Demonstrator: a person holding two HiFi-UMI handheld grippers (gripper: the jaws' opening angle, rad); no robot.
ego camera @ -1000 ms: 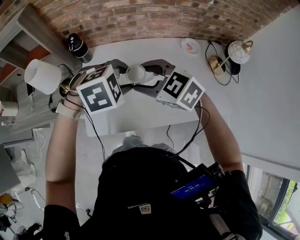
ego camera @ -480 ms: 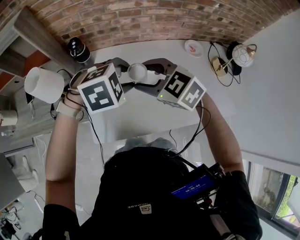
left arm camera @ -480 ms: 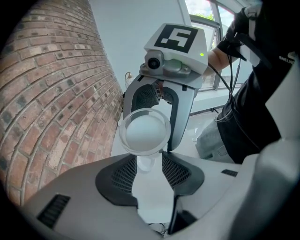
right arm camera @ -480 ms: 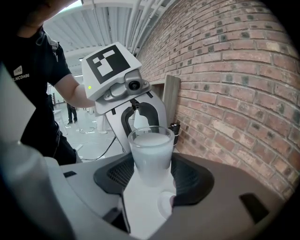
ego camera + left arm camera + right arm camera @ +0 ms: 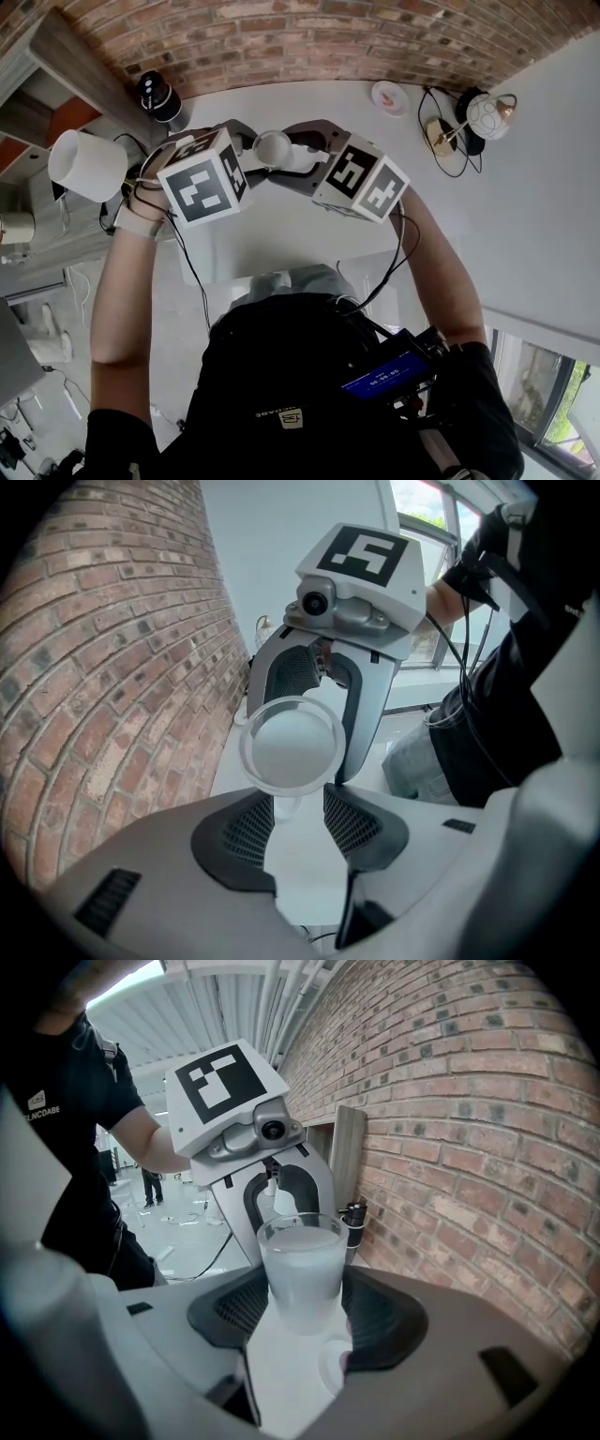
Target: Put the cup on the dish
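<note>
Cup (image 5: 273, 147): it stands upright, mouth up, long axis vertical, between the facing tips of both grippers over the white table (image 5: 281, 230). You hold it with the right gripper (image 5: 301, 1281), whose jaws are closed against the cup's two sides at about mid-height. The left gripper (image 5: 299, 797) has its jaws apart. Only the cup's lower part shows at their tips, narrower than the gap, so treat that gripper as not carrying it. Whether the base rests on the table or is lifted clear cannot be told. The dish (image 5: 385, 95) lies well apart from the cup, off to your right and farther back, close to the brick wall (image 5: 328, 37) and near the globe lamp (image 5: 487, 108). The right gripper is on the dish side, so the carry probably belongs to it: move right and away from you, keep the axis vertical, and confirm the left jaws are clear before travel
</note>
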